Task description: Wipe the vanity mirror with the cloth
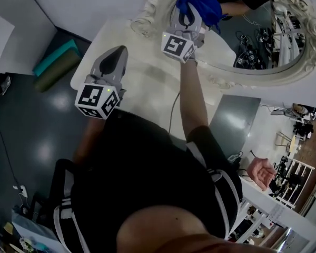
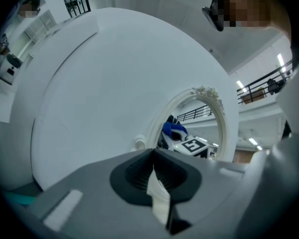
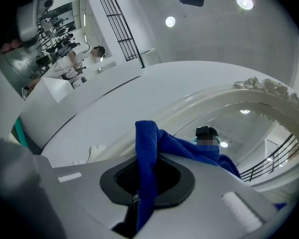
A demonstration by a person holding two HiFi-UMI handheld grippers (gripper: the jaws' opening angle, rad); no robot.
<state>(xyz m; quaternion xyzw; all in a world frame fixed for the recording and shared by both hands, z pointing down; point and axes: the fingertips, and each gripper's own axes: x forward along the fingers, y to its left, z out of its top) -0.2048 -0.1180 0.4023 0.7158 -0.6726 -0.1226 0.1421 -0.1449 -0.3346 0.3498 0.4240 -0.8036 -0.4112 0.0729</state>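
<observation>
Gripping bunched blue cloth [image 3: 147, 148], right gripper [image 3: 142, 183] jaws at ornate white-framed mirror [image 1: 253, 41].

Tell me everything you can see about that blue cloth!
The blue cloth looks soft and fuzzy, like microfibre. It is bunched and folded, not flat. The right gripper pinches one fold between its shut jaws, and the rest spills forward. It is held up at the oval mirror, near its rim.

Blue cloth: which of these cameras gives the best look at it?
The right gripper view. The blue cloth fills the foreground there, pinched in the right tool. The head view shows it smaller, bunched at the vanity mirror. The left gripper view catches only a distant blue patch.
</observation>
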